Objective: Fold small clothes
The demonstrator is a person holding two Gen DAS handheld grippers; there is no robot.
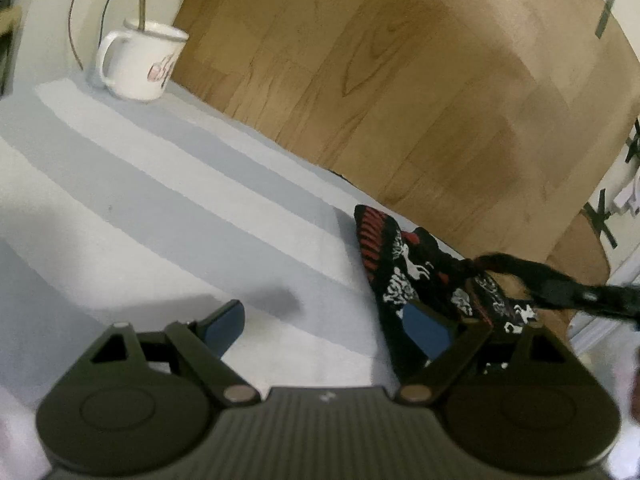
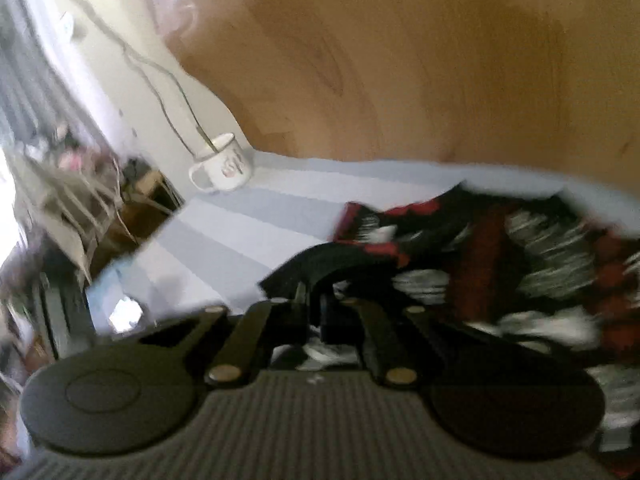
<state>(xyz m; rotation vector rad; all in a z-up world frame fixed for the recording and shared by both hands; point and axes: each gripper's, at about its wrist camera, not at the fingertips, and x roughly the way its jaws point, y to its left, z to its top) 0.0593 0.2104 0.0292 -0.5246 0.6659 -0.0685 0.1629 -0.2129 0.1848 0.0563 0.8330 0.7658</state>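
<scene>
A small black garment [image 1: 404, 268] with red and white print lies at the table's right edge, part lifted. My left gripper [image 1: 328, 328] is open just above the striped cloth, its right finger [image 1: 428, 328] against the garment's near edge, its left finger over bare cloth. In the right wrist view, which is blurred, my right gripper [image 2: 316, 300] is shut on the garment's black waistband [image 2: 320, 260] and holds it up, with the rest of the garment [image 2: 520, 256] spread to the right. The stretched waistband also shows in the left wrist view [image 1: 560, 284].
A white mug [image 1: 138, 64] with a spoon stands at the table's far left corner, also in the right wrist view [image 2: 222, 164]. The table has a grey and white striped cloth [image 1: 180, 184]. Wooden floor [image 1: 400, 60] lies beyond the edge. Clutter sits at the left [image 2: 80, 200].
</scene>
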